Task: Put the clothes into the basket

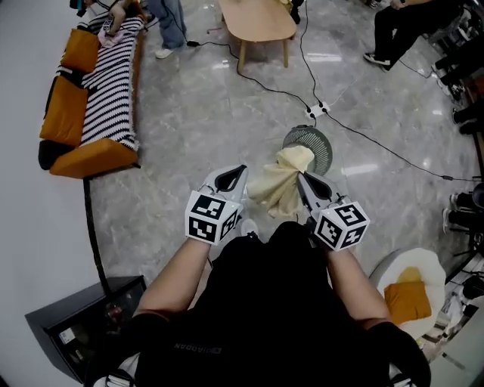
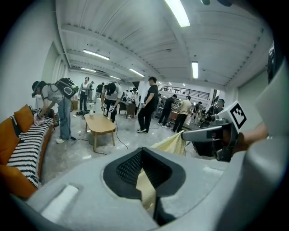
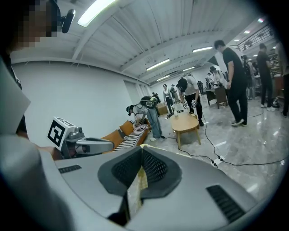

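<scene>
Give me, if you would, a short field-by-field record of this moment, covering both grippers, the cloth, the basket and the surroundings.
left gripper: shut on the pale yellow cloth
right gripper: shut on the same cloth
cloth: bunched, hanging between the two grippers
basket: round, grey, on the floor just beyond the cloth; the cloth's far end overlaps its rim in the head view, contact cannot be told
surroundings: striped sofa far left, wooden coffee table ahead, power strip beyond the basket
task state: cloth not yet released into the basket

This is a lab hall with a mock lounge: striped sofa (image 1: 106, 83) with orange cushions (image 1: 62, 112), low wooden table (image 1: 257, 23), black cables (image 1: 90, 223) on polished grey floor (image 1: 212, 128).
</scene>
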